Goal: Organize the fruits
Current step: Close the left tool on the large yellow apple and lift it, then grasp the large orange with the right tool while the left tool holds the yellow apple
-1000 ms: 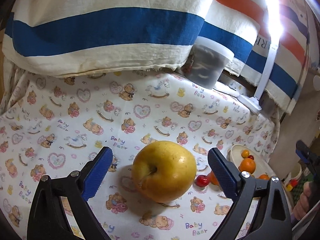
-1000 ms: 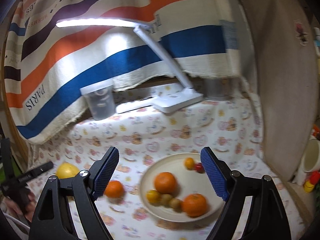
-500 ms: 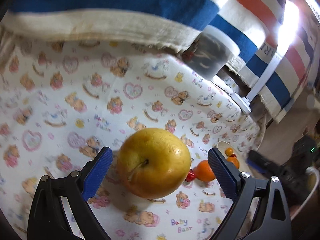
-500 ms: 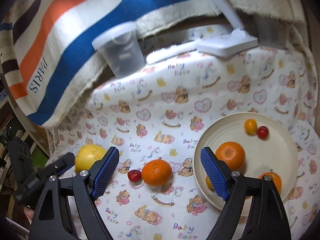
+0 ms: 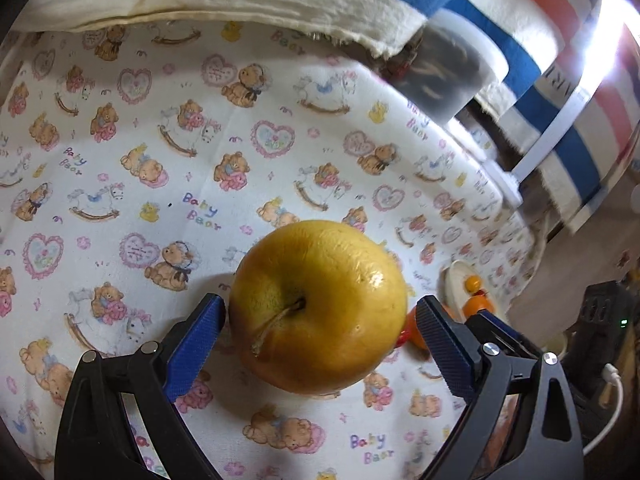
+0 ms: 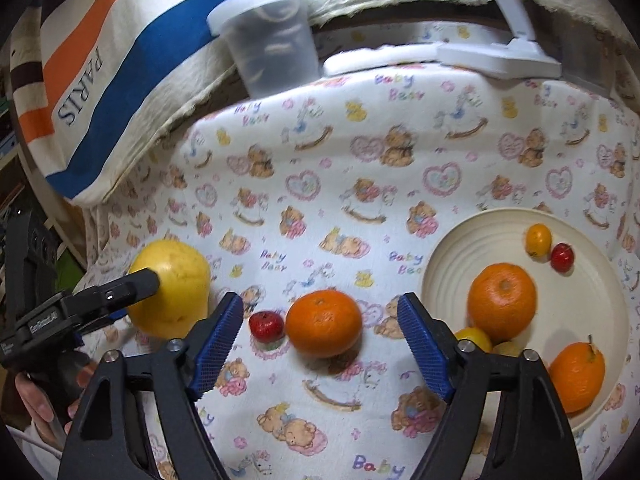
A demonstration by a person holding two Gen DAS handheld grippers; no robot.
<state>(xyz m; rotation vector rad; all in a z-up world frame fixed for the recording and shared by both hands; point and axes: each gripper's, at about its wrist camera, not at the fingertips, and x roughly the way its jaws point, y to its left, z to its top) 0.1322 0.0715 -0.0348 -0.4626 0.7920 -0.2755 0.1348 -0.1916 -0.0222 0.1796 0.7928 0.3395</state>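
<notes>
Teddy-bear cloth (image 6: 344, 184) covers the table; left gripper (image 5: 320, 336) stands open around the yellow apple (image 5: 318, 306), right gripper (image 6: 320, 322) is closing around the loose orange (image 6: 324, 322), not touching it

A large yellow apple (image 5: 320, 308) lies on the bench at the left, tilted so that its brown stem faces the near side. To its right lie a small red fruit (image 6: 266, 325) and, touching or just beside it, a loose orange (image 6: 324, 323). Farther right stands a cream ribbed plate (image 6: 452, 256) holding two oranges (image 6: 501, 306), a small yellow fruit (image 6: 538, 240) beside a small red one (image 6: 562, 257) at the far side, and two partly hidden yellow fruits (image 6: 474, 338) at its near-left edge.
</notes>
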